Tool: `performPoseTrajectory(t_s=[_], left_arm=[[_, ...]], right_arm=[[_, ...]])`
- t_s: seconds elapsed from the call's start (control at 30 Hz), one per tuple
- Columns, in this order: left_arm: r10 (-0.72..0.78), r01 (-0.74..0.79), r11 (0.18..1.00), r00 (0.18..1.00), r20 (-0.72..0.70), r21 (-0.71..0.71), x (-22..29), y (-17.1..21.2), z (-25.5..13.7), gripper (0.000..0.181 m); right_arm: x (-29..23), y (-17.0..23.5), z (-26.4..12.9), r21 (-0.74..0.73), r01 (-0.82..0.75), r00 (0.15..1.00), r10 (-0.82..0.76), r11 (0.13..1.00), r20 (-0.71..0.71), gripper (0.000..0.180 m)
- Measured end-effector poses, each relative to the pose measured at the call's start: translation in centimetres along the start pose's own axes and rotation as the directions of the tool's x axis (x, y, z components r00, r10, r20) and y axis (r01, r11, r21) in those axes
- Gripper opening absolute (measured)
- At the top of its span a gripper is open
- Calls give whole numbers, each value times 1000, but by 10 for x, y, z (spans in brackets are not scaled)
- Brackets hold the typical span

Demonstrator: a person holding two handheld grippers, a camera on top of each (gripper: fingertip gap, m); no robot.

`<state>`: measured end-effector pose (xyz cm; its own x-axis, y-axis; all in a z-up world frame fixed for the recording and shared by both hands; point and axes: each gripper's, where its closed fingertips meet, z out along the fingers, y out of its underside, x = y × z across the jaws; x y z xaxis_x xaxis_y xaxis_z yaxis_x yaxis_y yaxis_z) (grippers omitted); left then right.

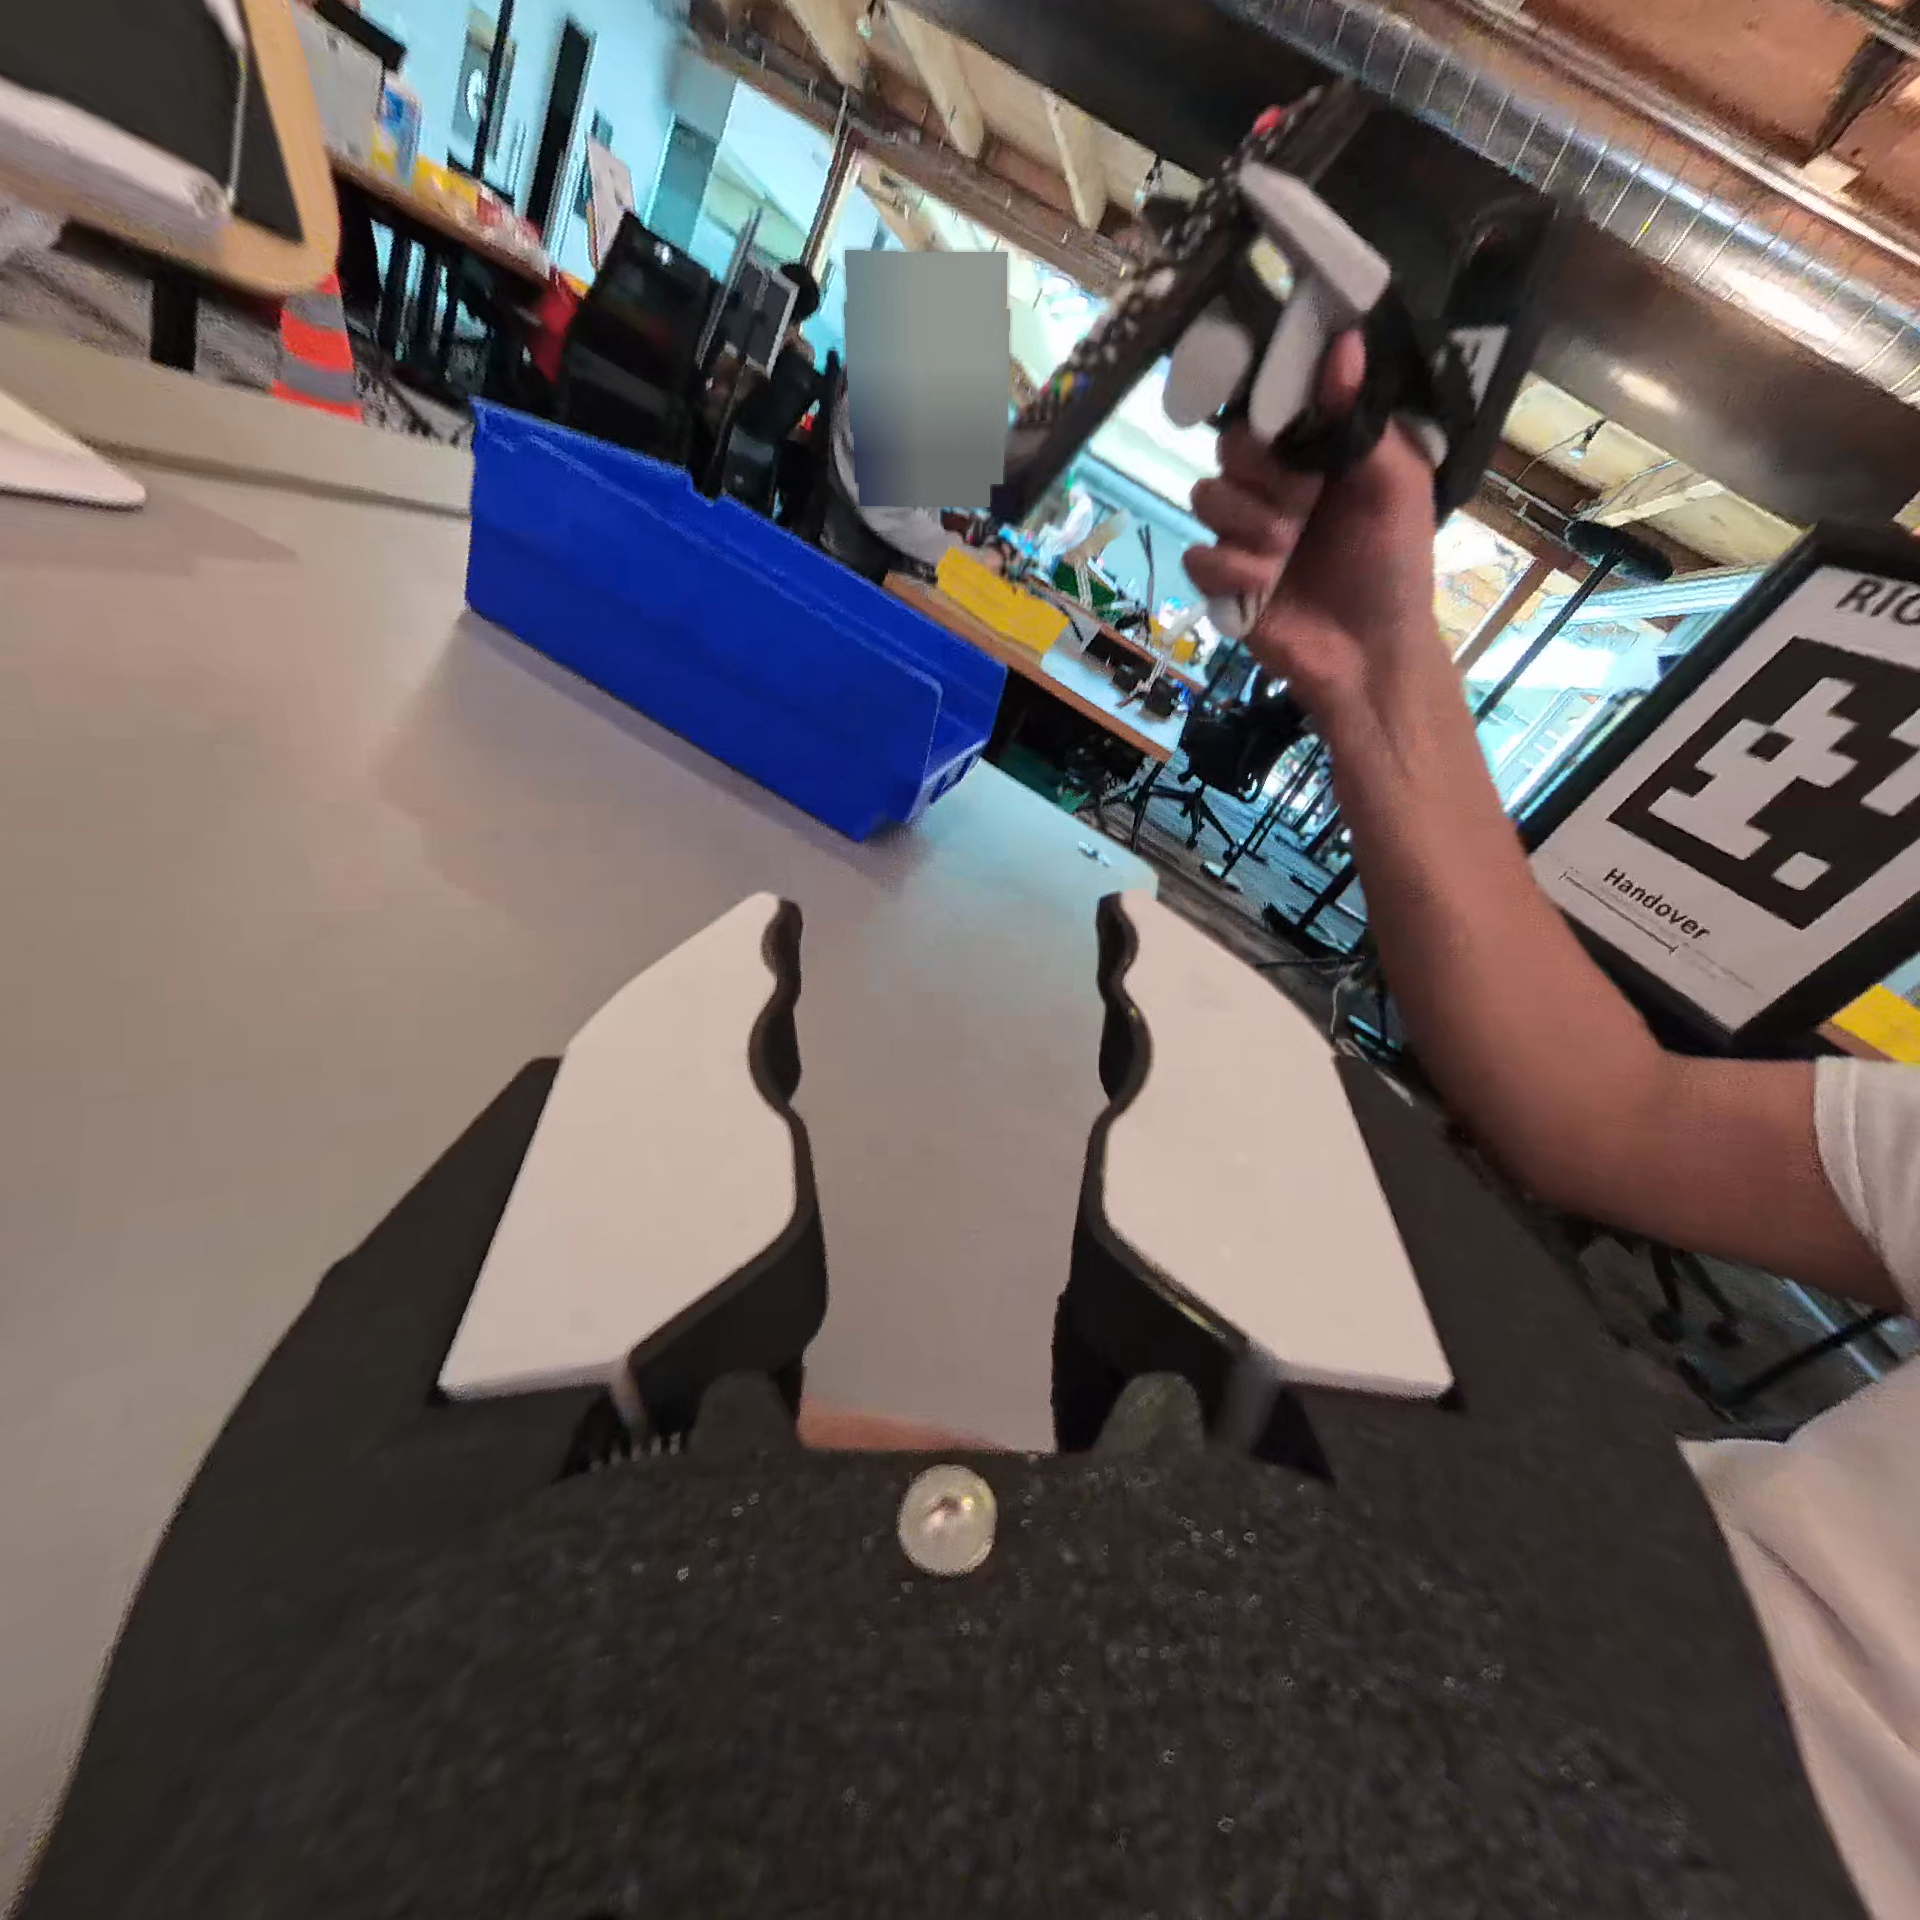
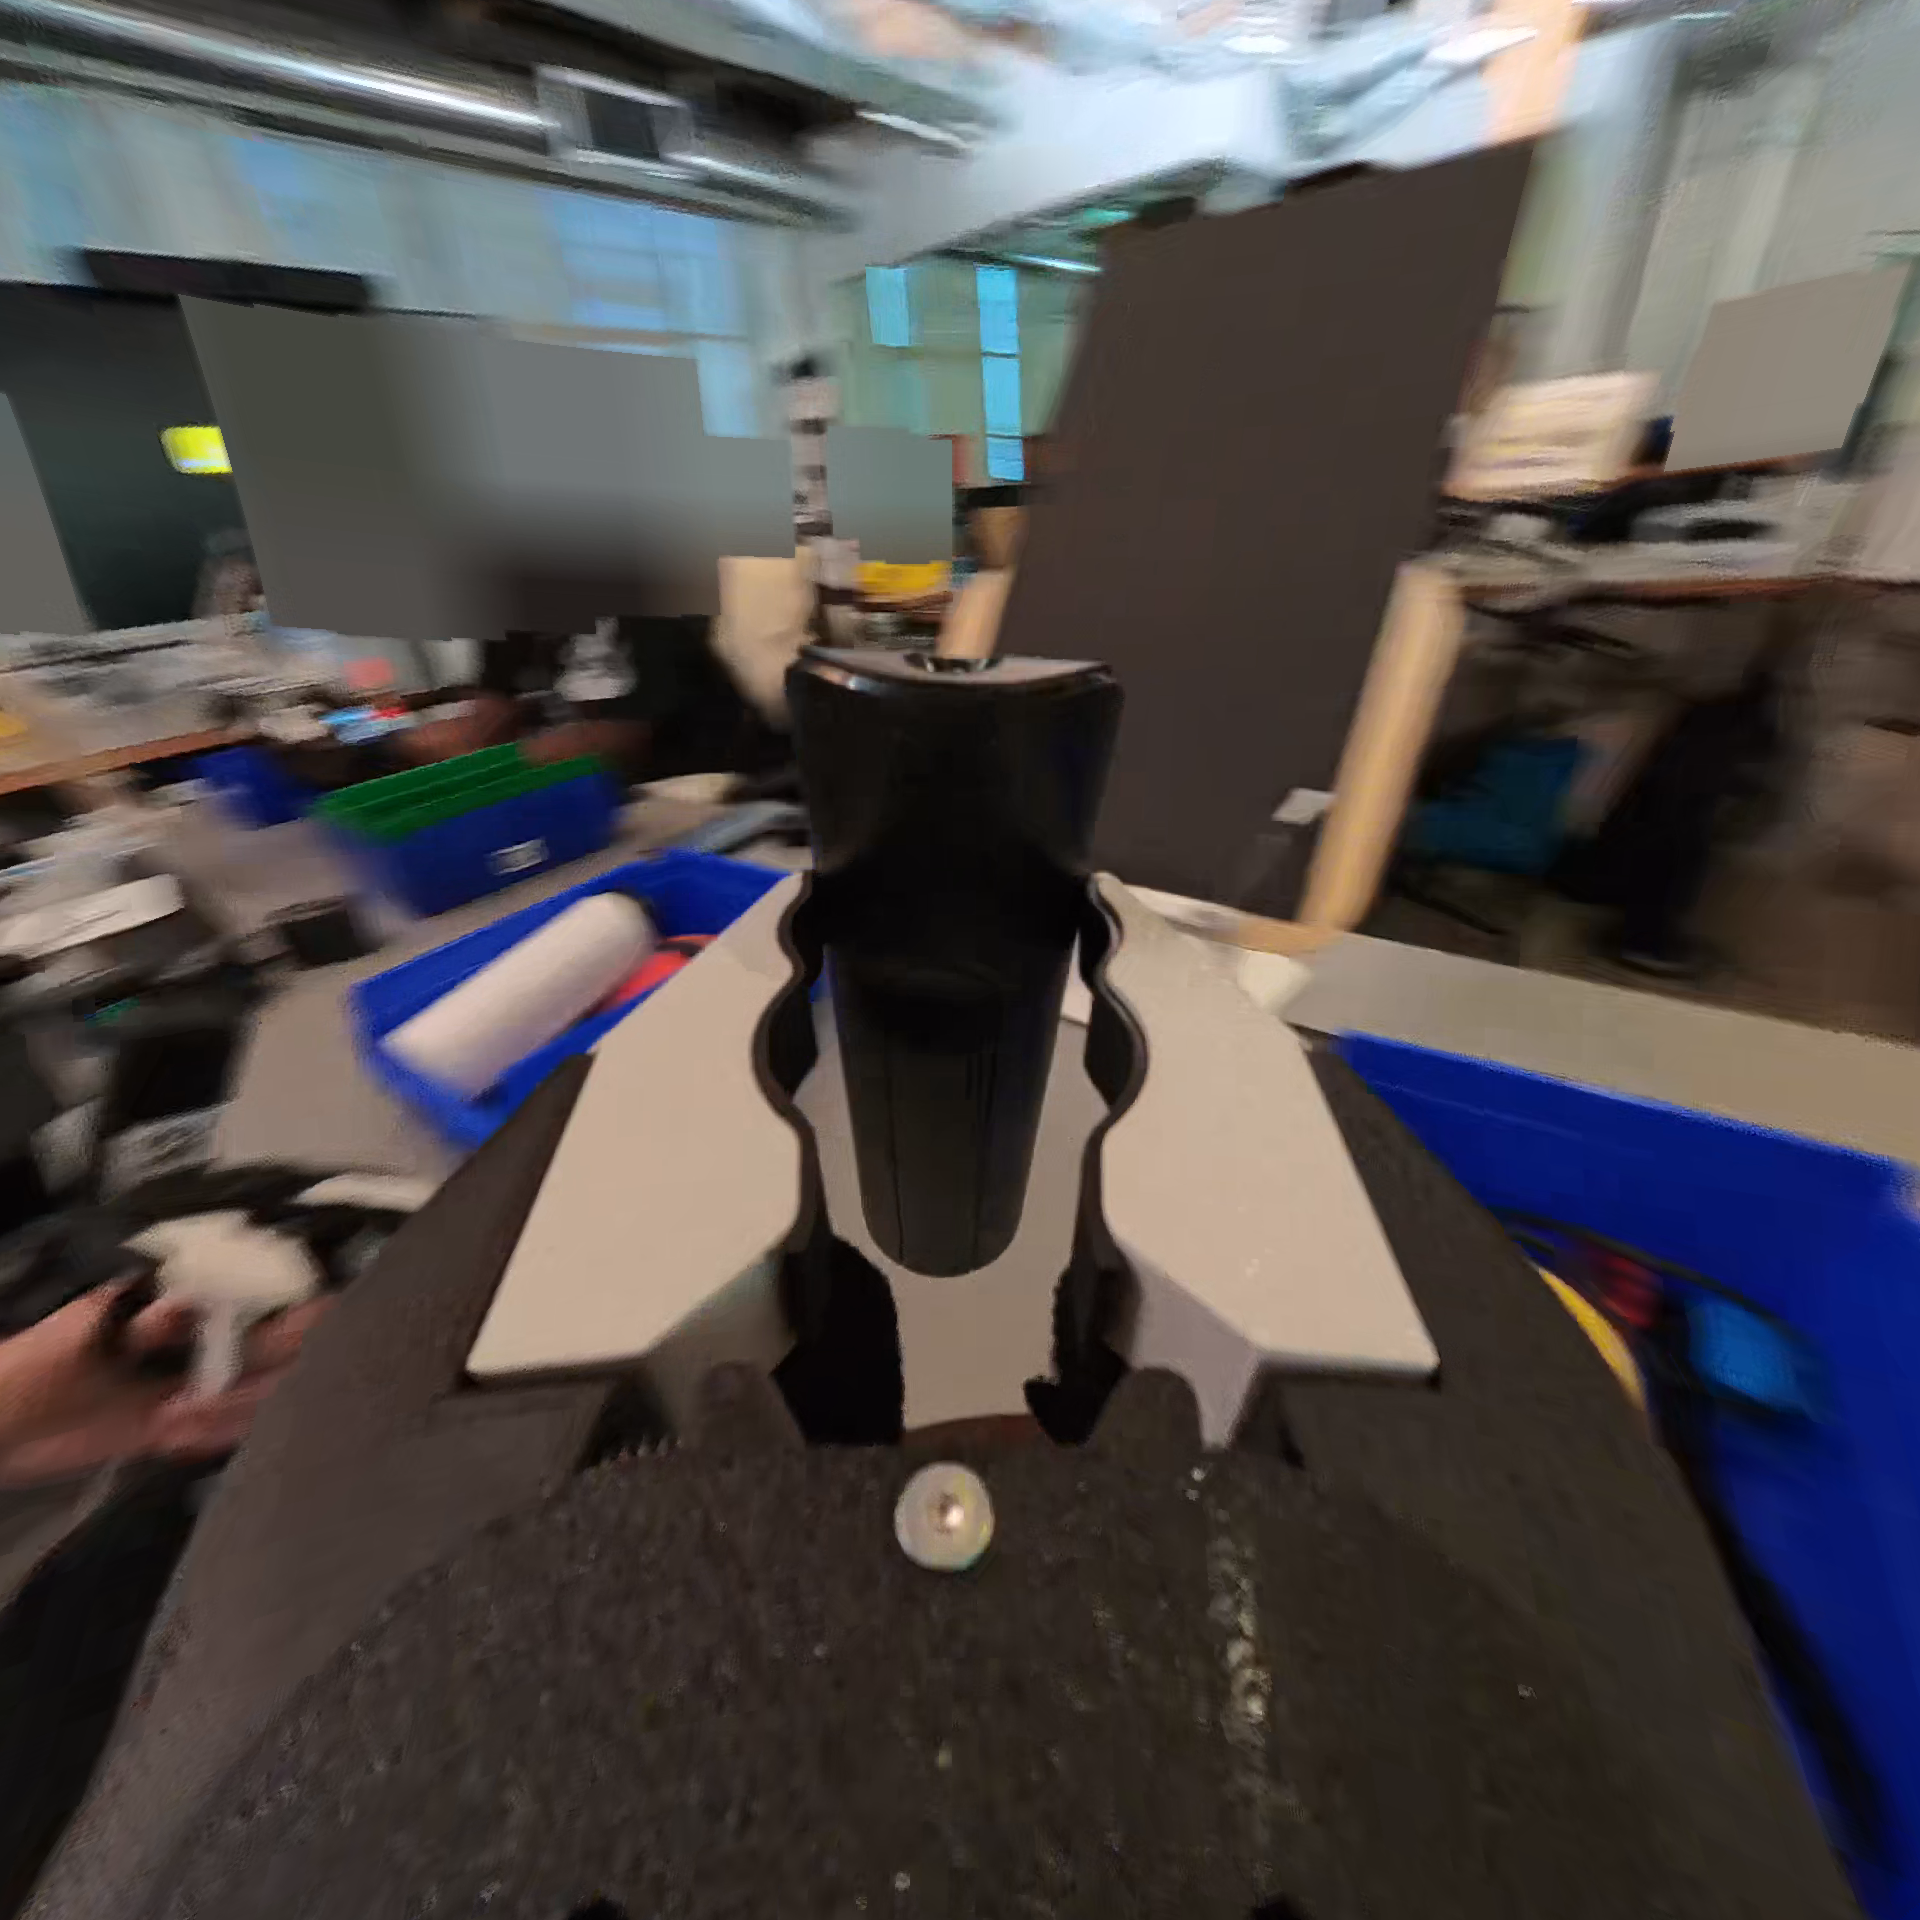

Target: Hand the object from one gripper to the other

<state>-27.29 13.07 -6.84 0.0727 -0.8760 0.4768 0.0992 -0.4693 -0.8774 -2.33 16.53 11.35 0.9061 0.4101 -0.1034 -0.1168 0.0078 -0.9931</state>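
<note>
My right gripper [image 2: 948, 896] is shut on a long black remote control [image 2: 951, 790] that stands up between its white fingers. In the left wrist view the right gripper [image 1: 1273, 312] is held high at the upper right by a hand, and the remote [image 1: 1127, 327] slants down to the left from it. My left gripper [image 1: 948, 914] is open and empty, low over the grey table [image 1: 260, 831], well below and to the left of the remote. In the right wrist view the left gripper [image 2: 223, 1283] is a blurred shape in a hand at the lower left.
A blue bin [image 1: 707, 623] lies on the table ahead of my left gripper. A board with a black-and-white marker [image 1: 1766, 790] stands at the right. The right wrist view shows a blue bin with a white cylinder [image 2: 540, 987] and another blue bin [image 2: 1662, 1195] at the right. Across from one pair of fingers to the other is roughly 30 cm.
</note>
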Motion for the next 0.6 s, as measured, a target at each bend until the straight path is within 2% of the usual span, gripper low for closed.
performPoseTrajectory(t_s=[0.07,0.2,0.33,0.4,0.5,0.6], left_arm=[[0,0,1000,1000,3,-29,-3,6,2,52],[1,-3,997,1000,-19,-74,4,18,9,50],[79,-81,988,997,-27,-131,17,28,13,49],[106,-110,985,994,-34,-131,23,28,14,47],[92,-97,987,995,-46,-129,28,29,14,46],[67,-75,988,996,-58,-134,28,30,11,46]], right_arm=[[42,4,-3,-54,-16,990,8,998,-141,49],[103,45,20,-197,-54,966,2,979,-257,49],[152,98,61,-370,-105,948,-19,923,-317,49],[178,124,78,-477,-142,931,-47,868,-363,49],[221,165,80,-676,-212,896,-136,706,-423,50],[256,170,71,-728,-310,862,-143,612,-487,50]])
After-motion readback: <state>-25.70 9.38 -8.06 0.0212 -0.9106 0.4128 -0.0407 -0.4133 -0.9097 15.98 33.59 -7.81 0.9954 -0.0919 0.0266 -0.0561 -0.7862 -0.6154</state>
